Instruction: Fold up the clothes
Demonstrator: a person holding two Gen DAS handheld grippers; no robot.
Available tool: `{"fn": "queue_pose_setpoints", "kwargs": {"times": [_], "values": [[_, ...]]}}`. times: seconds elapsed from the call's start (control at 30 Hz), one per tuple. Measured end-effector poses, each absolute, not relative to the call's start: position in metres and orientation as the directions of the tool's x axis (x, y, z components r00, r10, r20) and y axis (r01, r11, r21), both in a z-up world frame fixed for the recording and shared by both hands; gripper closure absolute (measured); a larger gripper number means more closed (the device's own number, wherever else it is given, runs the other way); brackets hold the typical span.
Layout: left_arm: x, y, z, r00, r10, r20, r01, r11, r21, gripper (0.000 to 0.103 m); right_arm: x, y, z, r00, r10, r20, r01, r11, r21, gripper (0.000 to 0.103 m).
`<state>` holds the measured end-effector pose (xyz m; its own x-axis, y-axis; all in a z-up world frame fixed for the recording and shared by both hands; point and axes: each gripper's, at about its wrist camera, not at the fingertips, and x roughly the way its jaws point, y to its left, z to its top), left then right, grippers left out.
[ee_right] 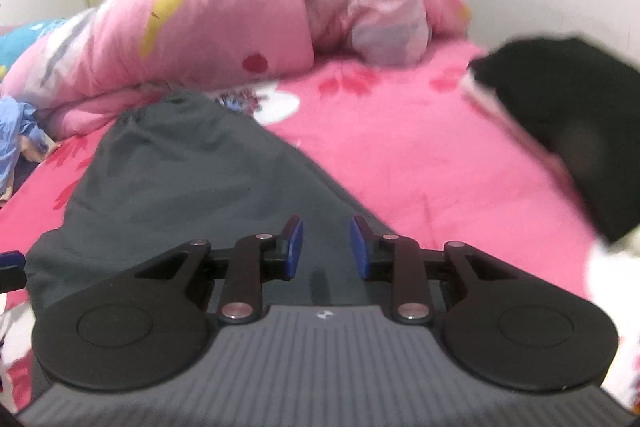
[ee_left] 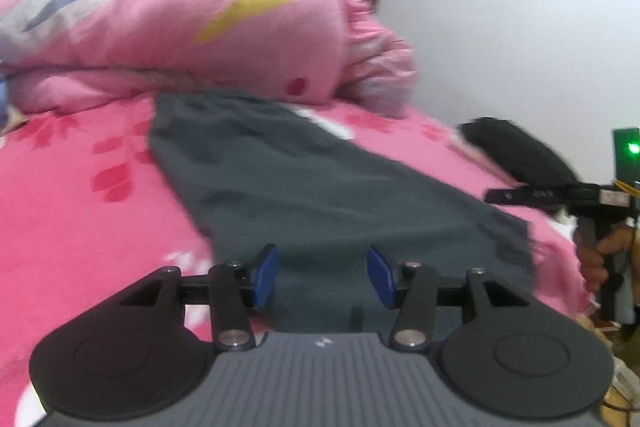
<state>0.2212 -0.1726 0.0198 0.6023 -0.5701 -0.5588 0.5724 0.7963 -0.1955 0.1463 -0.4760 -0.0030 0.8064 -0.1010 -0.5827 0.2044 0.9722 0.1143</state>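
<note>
Currently hovering | left gripper (ee_left: 322, 277) released, right gripper (ee_right: 326, 247) released | both over grey garment (ee_left: 304, 183) lying along bed (ee_left: 80, 227) near edge

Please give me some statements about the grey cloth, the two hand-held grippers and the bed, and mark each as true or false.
1. The grey cloth lies on a pink sheet. True.
2. The left hand-held gripper is shut on the cloth. False: it is open, holding nothing.
3. The right hand-held gripper is open. True.
4. The black garment lies on top of the grey cloth. False: it lies apart, to the right.
5. A pink quilt is bunched behind the cloth. True.
</note>
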Motion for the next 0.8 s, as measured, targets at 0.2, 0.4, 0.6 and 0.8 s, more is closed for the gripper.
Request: {"fn": "queue_pose_setpoints", "kwargs": {"times": [0.2,0.4,0.6,0.8], "values": [[0.228,-0.163,0.002,0.564,-0.549,-0.617,0.554,0.806,-0.209,0.054,0.161,-0.503,-0.011,0.745,-0.196,-0.638,0.354,0.926,0.129,0.078],[0.233,-0.153,0.022,0.574,-0.599,-0.558,0.564,0.783,-0.261,0.053,0.184,-0.449,0.026,0.798,-0.038,-0.601,0.169,0.972,0.164,0.078],[0.249,-0.168,0.003,0.525,-0.576,-0.626,0.566,0.786,-0.249,0.053,0.243,-0.356,0.037,0.717,0.279,-0.639,-0.203,0.96,0.192,0.078],[0.232,-0.156,-0.009,0.529,-0.624,-0.575,0.597,0.755,-0.271,0.051,0.323,-0.293,-0.004,0.564,0.341,-0.752,-0.354,0.923,0.152,0.078]]}}
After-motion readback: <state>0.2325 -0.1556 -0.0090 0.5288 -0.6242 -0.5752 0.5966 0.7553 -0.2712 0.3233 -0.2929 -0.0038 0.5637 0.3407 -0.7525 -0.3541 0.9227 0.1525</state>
